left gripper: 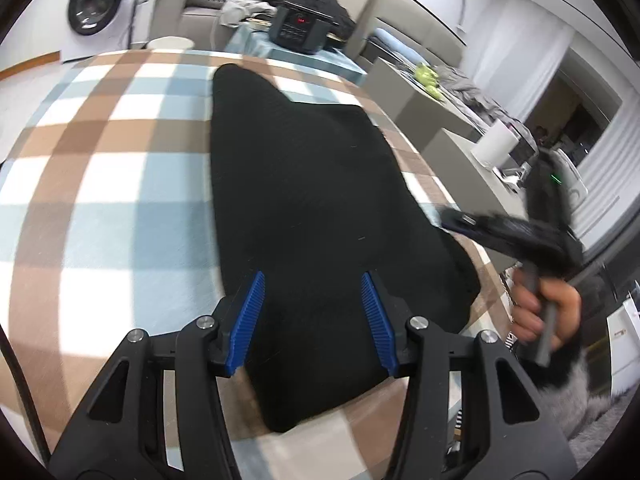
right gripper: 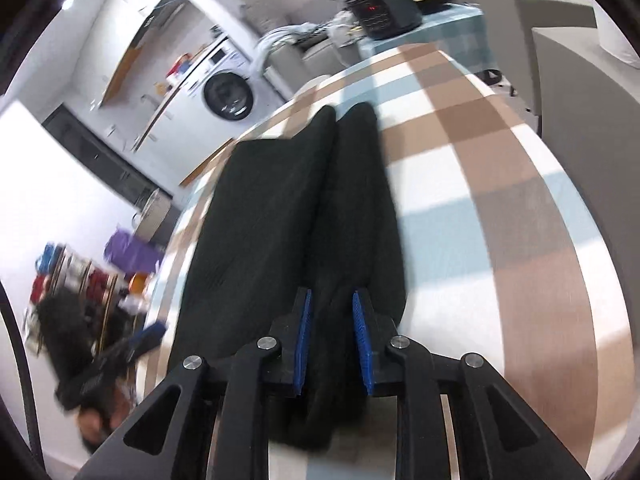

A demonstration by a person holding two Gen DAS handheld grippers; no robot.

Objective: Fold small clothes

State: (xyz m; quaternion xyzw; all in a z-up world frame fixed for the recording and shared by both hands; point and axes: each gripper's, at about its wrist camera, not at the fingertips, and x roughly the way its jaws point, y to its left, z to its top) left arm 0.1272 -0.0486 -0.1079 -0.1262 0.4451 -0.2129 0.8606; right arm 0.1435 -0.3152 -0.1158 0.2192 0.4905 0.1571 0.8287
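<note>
From the left wrist, the black cloth (left gripper: 304, 208) lies flat on the checked surface (left gripper: 100, 160). It is long and runs away from the camera, with a pointed end at the far side. The left gripper (left gripper: 312, 294) hangs over the near end of the cloth. Its two blue pads (left gripper: 250, 312) stand well apart, and nothing is pinched between them. The cloth just shows in the gap. At the right edge of the cloth is the right gripper (left gripper: 460, 220), blurry and dark, with a hand (left gripper: 544, 312) around its handle. From here I cannot tell how wide it is. Behind the far end of the cloth sits a black box (left gripper: 300, 28) with red lights. A washer (left gripper: 96, 4) stands far behind the cloth, off to the left.

From the right wrist, the cloth (right gripper: 280, 220) looks folded along its length, with two long halves side by side. The right gripper (right gripper: 330, 312) is at the near end of the cloth. Its blue pads (right gripper: 305, 332) are close together, and a fold of cloth sits between them. The picture is blurry, so I cannot tell if they squeeze it. Left of the cloth, off the surface (right gripper: 500, 200), the left gripper (right gripper: 150, 334) shows as a dark blur. The washer (right gripper: 228, 94) stands past the far left of the cloth.
</note>
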